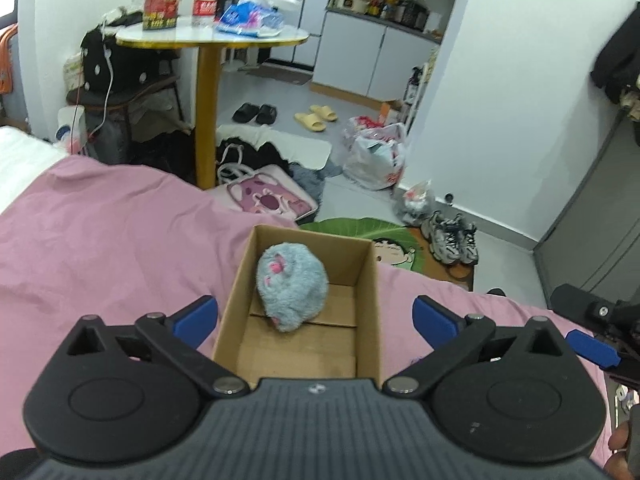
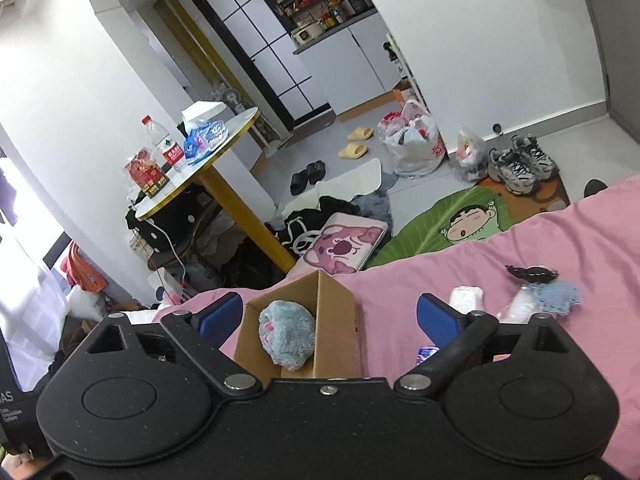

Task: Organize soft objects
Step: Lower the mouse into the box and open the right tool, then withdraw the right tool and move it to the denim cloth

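Your left gripper and right gripper are both black with blue pads. Below them you have a plain brown cardboard box on a solid pink bedspread. Inside sits a grey-blue fluffy toy with pink markings. To your right on the bed lies a lighter blue fuzzy piece beside something black. On the floor you see a green leaf-patterned mat with a cartoon face.
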### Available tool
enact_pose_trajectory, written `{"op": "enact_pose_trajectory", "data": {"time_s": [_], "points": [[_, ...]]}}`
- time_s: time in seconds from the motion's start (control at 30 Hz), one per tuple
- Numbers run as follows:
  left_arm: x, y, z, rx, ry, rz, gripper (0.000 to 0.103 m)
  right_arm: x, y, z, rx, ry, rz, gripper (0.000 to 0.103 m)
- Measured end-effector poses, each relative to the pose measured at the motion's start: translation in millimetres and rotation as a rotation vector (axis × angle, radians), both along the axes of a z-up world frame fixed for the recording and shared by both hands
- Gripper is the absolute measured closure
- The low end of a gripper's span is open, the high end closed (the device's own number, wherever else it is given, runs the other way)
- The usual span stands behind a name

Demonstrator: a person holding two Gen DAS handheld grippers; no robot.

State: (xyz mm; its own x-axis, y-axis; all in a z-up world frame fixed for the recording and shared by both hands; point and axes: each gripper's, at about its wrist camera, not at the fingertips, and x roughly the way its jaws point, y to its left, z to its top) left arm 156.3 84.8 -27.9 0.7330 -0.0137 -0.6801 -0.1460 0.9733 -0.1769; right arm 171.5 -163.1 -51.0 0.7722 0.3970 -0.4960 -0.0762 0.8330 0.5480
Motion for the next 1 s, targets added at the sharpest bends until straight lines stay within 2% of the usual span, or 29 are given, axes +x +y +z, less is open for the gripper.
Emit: {"op": "enact_pose_trajectory", "data": {"time_s": [0.37,0.5,0.63,0.77,0.9,1.0], "points": [[-30.6,-26.5,17.9,0.017,-0.024,-0.06,0.0,-30.0,-32.5,4.6,0.009,-0.017,-0.017,0.008],[-41.2,-39.9,22.7,0.054,-0.043,-0.069,0.0,-37.0,-43.2,6.0,0.014,-0.021,-0.008,0.007],[-47.6,-47.0,24.4,0.044,-0.04,-0.075,0.0,-43.7,-48.5,9.9,-0.006,-0.044,0.019,0.0],[-53.1,-54.1,27.1,0.048,-0.046,-0.068,0.0,-49.3,-53.1,14.1,-0.045,-0.077,0.033,0.0],[-53.2,-65.5,27.5,0.073,-0.028,-0.064,0.0,-53.4,-61.3,15.2,-0.07,-0.093,0.03,0.0],[-55.2,-79.4,30.7,0.121,-0.025,-0.07,0.0,-55.5,-70.8,10.9,-0.083,-0.092,0.031,0.0]]}}
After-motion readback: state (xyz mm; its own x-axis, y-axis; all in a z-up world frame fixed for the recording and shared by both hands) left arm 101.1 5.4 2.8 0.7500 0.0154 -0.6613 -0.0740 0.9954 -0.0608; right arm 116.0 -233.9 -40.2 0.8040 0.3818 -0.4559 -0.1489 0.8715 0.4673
